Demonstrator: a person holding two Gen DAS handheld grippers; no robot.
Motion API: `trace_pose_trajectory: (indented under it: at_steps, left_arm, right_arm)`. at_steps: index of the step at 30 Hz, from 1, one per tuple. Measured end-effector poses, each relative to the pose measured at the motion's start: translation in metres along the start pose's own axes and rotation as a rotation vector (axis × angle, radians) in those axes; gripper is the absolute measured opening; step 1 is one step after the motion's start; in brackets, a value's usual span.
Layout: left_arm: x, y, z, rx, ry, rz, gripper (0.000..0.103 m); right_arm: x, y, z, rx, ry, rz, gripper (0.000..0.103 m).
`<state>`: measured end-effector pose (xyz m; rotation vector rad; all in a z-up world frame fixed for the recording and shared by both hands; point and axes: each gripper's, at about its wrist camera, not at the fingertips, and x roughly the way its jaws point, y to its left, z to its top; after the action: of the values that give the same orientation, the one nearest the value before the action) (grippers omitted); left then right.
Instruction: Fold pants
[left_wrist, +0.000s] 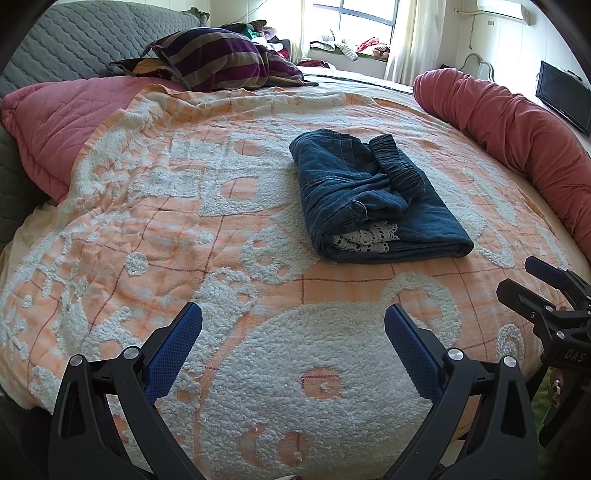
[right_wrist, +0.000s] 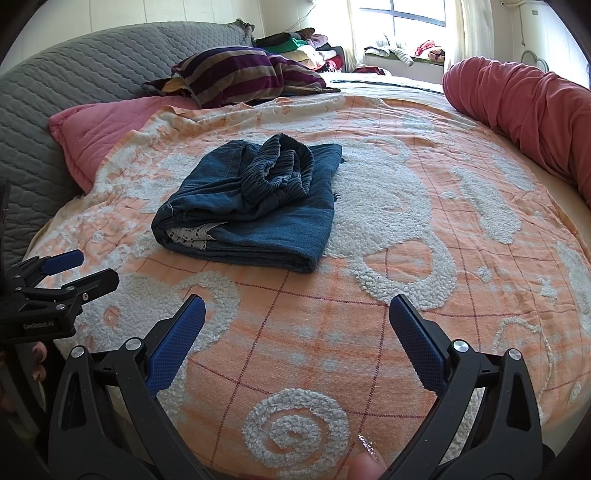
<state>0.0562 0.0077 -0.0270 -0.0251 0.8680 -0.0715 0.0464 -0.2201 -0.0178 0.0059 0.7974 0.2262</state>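
On the orange-and-white tufted bedspread (left_wrist: 155, 206), mid-bed: folded dark-blue denim pants (left_wrist: 373, 199), long axis running near-to-far, white lace showing at the near end. Left gripper (left_wrist: 293, 321) and right gripper (right_wrist: 297, 314) both spread wide, empty, near edge; pants lay far-right of the left, far-left of the right, about equally distant.

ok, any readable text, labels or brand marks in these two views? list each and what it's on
"DAS" – white letters on the black body of the right gripper, seen at the right edge of the left wrist view.
"GenRobot.AI" – small pale print on the black body of the left gripper, seen in the right wrist view; slightly blurred.
Nothing readable on the pants or blanket.
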Motion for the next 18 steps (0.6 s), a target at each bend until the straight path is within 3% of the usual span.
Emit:
trace_pose_trajectory:
  at_steps: [18]
  left_arm:
    - [-0.0005,0.0008,-0.0001,-0.006,-0.003,-0.01,0.099]
  right_arm:
    - [0.0021,-0.0021,-0.0011,0.001,-0.001,-0.005,0.094]
